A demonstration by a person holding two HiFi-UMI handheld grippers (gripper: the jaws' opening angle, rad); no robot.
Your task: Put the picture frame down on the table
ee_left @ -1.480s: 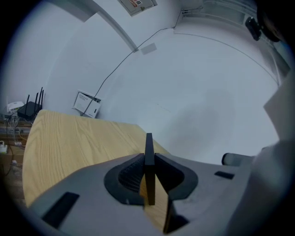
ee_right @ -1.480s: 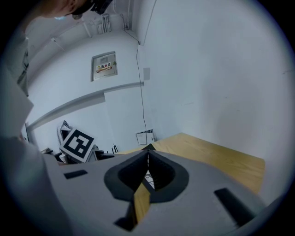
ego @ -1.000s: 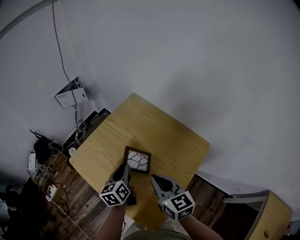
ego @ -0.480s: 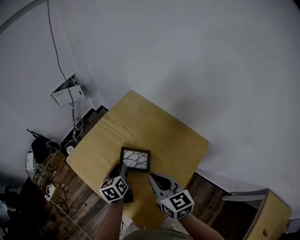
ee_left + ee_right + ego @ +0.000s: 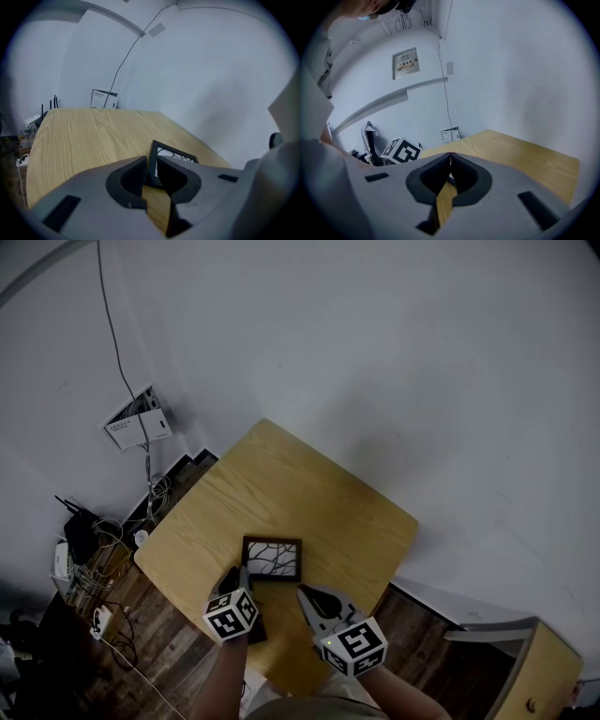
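A small dark picture frame (image 5: 273, 559) with a white branching pattern rests low on the wooden table (image 5: 309, 498), near its front edge. In the left gripper view one corner of the picture frame (image 5: 174, 153) rises slightly above the table (image 5: 89, 136). My left gripper (image 5: 242, 575) is shut on the frame's near edge, and that edge sits between the jaw tips of the left gripper (image 5: 151, 161). My right gripper (image 5: 305, 594) hovers just to the right of the frame, apart from it. The right gripper (image 5: 450, 155) has its tips touching and holds nothing.
Cables and small devices (image 5: 89, 554) lie on the dark floor left of the table. A white box (image 5: 136, 423) hangs on the wall with a cable running up. A light wooden cabinet (image 5: 544, 671) stands at the bottom right. The table's far half is bare wood.
The frame has turned from a skewed angle to lie squarer and lower on the table. My left gripper has shifted slightly with it. The right gripper has barely moved.
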